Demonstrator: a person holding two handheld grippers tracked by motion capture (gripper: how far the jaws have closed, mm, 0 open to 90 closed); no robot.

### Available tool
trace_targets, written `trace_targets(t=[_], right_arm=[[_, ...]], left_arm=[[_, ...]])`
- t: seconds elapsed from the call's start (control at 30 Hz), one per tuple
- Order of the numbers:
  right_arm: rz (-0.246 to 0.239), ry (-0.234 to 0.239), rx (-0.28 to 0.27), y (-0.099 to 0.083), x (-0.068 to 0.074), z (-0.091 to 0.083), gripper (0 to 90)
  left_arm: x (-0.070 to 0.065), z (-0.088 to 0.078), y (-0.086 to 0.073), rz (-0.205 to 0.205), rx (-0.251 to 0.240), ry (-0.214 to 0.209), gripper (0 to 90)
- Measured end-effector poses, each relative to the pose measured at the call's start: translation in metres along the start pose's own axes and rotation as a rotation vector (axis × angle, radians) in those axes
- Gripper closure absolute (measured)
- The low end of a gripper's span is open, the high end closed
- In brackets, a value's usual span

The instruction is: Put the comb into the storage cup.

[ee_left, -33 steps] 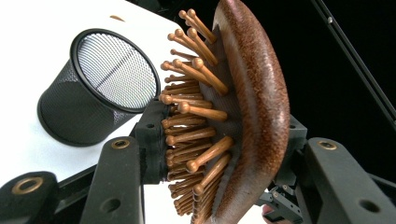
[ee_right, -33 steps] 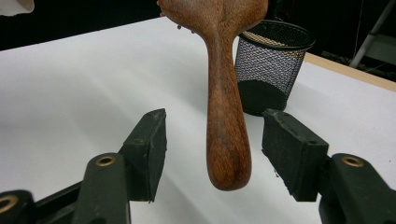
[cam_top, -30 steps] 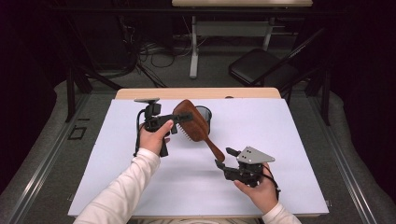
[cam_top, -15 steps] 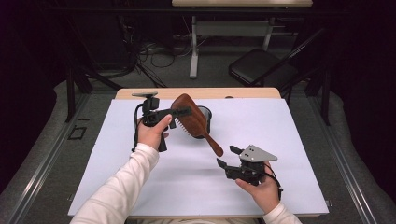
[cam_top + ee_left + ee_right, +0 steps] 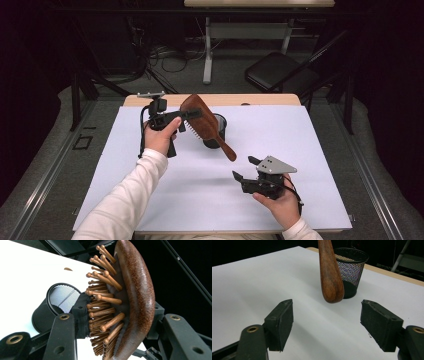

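Near edge of worktop [image 5: 150, 200]: right gripper [image 5: 247, 169] held low over the white sheet, right of centre, jaws spread wide and empty. In the right gripper view the rounded handle end of the hairbrush [image 5: 331, 282] hangs just beyond the open jaws, apart from both pads.

Mid worktop: left gripper [image 5: 184, 116] raised above the sheet, clamped on the paddle head of the wooden hairbrush [image 5: 202, 122]. Left gripper view: one pad presses into the bristle side, the other against the smooth back. Brush is tilted, head up toward the far left, handle sloping down toward the near right, all of it clear of the sheet.

Toward the far edge: black mesh cup [image 5: 216, 131], upright, directly behind and under the brush; appears empty.

Judgement: pickup is done and the brush is airborne beside the cup. Remaining: turn the handle down into the cup mouth, lower, release. Insertion not yet begun.
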State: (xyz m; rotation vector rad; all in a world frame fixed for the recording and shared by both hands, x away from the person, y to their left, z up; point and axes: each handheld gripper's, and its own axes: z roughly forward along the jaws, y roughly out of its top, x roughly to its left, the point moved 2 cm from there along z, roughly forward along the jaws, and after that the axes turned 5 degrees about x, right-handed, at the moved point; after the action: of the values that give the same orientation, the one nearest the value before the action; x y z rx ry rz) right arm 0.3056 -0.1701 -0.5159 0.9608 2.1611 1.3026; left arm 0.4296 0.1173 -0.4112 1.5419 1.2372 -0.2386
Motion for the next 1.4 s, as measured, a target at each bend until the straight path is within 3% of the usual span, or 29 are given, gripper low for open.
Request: trace_targets(t=[0.37,0.73,1.13,1.4], right_arm=[[0.003,-0.028,0.005,-0.003,-0.002,0.0,20.9],[0.009,-0.043,0.013,-0.003,-0.005,-0.001,18.9],[0.016,-0.041,0.033,-0.004,-0.004,-0.001,18.8],[0.016,-0.036,0.033,-0.004,-0.002,-0.001,18.5]], left_arm=[[0.001,0.002,0.013,0.02,-0.045,0.025,50.4],[0.006,-0.002,0.026,-0.001,-0.095,0.058,50.3],[0.005,-0.012,0.038,-0.01,-0.132,0.08,50.3],[0.002,-0.015,0.045,0.011,-0.151,0.11,50.3]])
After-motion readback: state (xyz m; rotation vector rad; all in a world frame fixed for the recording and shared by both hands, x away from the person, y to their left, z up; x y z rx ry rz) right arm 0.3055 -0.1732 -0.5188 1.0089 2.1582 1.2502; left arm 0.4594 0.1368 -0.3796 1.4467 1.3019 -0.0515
